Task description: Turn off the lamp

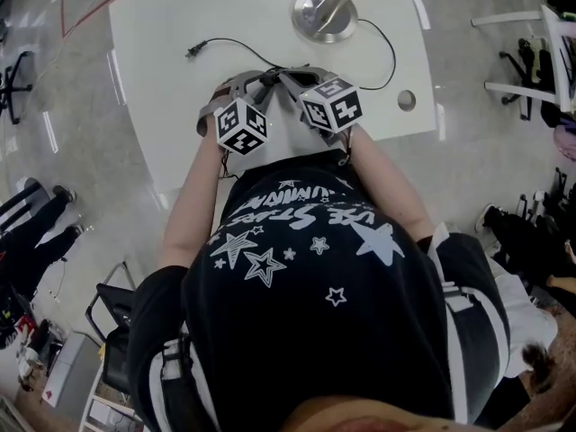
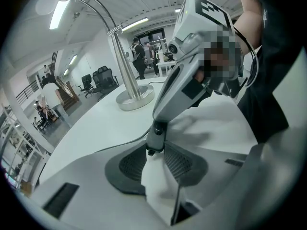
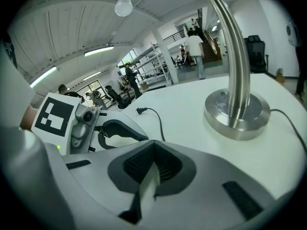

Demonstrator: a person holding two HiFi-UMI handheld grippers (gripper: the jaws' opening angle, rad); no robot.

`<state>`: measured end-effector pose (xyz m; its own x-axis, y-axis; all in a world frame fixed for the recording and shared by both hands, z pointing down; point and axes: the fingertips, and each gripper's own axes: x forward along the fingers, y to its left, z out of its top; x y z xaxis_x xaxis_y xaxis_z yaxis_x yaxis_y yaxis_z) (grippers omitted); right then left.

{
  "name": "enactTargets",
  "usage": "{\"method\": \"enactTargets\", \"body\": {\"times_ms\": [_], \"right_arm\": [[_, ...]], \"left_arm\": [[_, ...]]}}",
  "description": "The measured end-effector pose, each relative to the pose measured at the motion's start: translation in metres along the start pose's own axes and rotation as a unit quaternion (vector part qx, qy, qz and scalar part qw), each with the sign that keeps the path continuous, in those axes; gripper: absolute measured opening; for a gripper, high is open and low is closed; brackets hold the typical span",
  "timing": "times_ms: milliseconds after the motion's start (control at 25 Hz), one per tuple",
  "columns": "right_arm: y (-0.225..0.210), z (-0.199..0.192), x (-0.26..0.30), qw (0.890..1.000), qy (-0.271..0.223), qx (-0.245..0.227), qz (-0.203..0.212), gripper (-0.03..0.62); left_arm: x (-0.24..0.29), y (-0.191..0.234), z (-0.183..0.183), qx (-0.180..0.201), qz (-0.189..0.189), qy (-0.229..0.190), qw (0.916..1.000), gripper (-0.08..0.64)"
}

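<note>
The lamp's round metal base [image 1: 324,12] stands at the far middle of the white table [image 1: 162,25]. Its bent pole rises from the base [image 3: 237,114] and a white bulb [image 3: 123,4] hangs overhead. The black cable ends in a loose plug [image 1: 192,52] lying on the table. My two grippers meet tip to tip over the cable near the front edge. The left gripper [image 2: 154,157] is open, with bare table between its pads [image 2: 180,163]. Just beyond it sits the narrow tip of the right gripper [image 2: 152,145]. The right gripper [image 3: 153,150] has its pads together, and the cable vanishes behind them.
A round cable hole [image 1: 407,100] sits in the table at the right. Office chairs [image 2: 98,78] and standing people [image 2: 138,56] fill the room beyond the table. Someone's legs [image 1: 36,214] are on the floor at the left.
</note>
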<state>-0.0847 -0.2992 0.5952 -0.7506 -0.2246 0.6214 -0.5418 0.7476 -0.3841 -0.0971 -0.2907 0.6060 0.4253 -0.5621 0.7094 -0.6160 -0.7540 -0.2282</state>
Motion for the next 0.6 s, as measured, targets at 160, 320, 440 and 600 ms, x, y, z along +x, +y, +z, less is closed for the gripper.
{"method": "enactTargets", "body": {"times_ms": [160,320,440,600], "right_arm": [[-0.006,-0.001,0.000,1.000,0.004,-0.007,0.002,0.005],[-0.007,-0.003,0.000,1.000,0.002,0.000,-0.003,0.006],[-0.005,-0.002,-0.004,1.000,0.002,0.005,-0.008,0.006],[-0.001,-0.001,-0.013,1.000,-0.006,0.007,-0.009,0.006]], "left_arm": [[0.005,0.000,0.000,-0.007,0.000,-0.001,1.0000,0.130],[0.007,-0.001,0.001,-0.010,0.008,-0.001,0.9999,0.130],[0.005,-0.001,0.001,-0.005,0.021,-0.003,0.9998,0.132],[0.005,-0.001,-0.001,-0.010,0.037,-0.008,0.9992,0.132]]}}
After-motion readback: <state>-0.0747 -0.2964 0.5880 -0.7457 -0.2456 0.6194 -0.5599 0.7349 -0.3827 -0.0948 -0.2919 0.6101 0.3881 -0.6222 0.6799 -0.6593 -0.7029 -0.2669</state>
